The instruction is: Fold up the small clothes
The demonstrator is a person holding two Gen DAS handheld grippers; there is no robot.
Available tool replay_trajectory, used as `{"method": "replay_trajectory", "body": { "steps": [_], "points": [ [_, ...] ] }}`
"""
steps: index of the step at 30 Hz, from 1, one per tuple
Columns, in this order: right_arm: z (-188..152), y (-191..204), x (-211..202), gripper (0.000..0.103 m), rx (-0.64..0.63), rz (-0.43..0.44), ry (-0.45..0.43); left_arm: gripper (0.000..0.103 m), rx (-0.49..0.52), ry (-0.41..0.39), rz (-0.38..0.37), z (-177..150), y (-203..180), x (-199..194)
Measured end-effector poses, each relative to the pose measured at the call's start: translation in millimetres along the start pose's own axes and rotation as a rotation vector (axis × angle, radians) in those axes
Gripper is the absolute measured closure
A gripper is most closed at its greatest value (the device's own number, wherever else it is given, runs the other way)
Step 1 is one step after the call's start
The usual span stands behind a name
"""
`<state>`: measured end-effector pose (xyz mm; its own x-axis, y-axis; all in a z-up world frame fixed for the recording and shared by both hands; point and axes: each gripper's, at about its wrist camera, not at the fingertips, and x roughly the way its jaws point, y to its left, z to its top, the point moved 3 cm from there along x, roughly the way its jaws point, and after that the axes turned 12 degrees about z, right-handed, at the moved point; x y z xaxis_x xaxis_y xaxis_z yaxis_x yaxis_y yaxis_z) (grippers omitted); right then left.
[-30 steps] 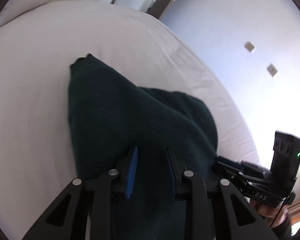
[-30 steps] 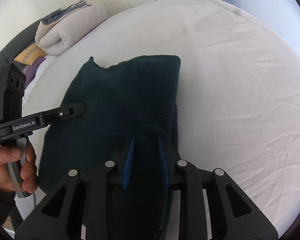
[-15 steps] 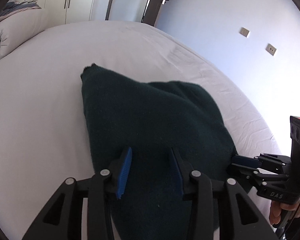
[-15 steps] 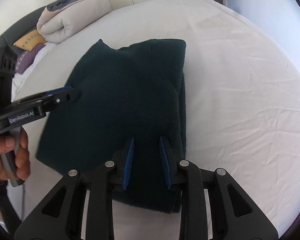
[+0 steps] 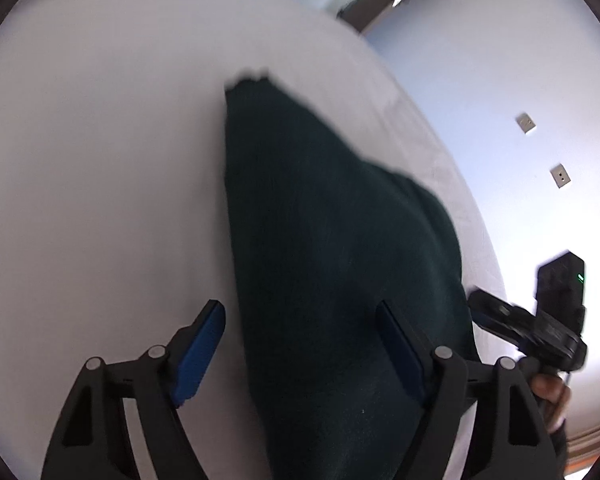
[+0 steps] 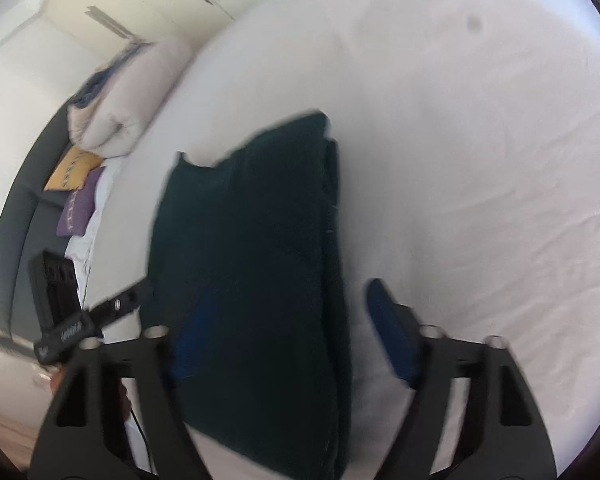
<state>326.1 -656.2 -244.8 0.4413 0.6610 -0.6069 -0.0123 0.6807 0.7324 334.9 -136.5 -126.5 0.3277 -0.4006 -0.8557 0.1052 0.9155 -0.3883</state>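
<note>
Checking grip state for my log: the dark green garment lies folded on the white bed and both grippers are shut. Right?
Not quite. Both wrist views show the left gripper and right gripper open, jaws wide apart. The dark green garment does lie folded on the white bed.

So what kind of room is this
Most likely a bedroom: the dark garment lies on a white-sheeted bed, a rolled duvet and cushions sit at its head, and wardrobe doors stand behind.

garment (image 6: 252, 248) lies on bed (image 6: 480, 160), pillows (image 6: 76, 184) behind
</note>
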Motion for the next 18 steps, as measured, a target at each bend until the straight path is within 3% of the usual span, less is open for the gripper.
{"method": "replay_trajectory", "body": {
  "steps": [4,9,14,18],
  "points": [
    [4.2,-9.5,25.3,0.049,0.024,0.011,0.063,0.027,-0.021,0.040,-0.022,3.0,-3.2,9.4],
    [18.2,-10.3,50.5,0.061,0.032,0.005,0.124,0.044,0.011,0.065,0.018,6.7,-15.4,14.2],
    [32.2,7.6,77.6,0.078,-0.064,-0.099,0.146,0.058,0.042,0.063,0.060,9.8,-27.6,8.7],
    [21.8,39.7,65.0,0.082,-0.165,-0.191,0.113,0.062,0.093,0.031,0.110,7.2,-39.9,-12.2]
  ]
}}
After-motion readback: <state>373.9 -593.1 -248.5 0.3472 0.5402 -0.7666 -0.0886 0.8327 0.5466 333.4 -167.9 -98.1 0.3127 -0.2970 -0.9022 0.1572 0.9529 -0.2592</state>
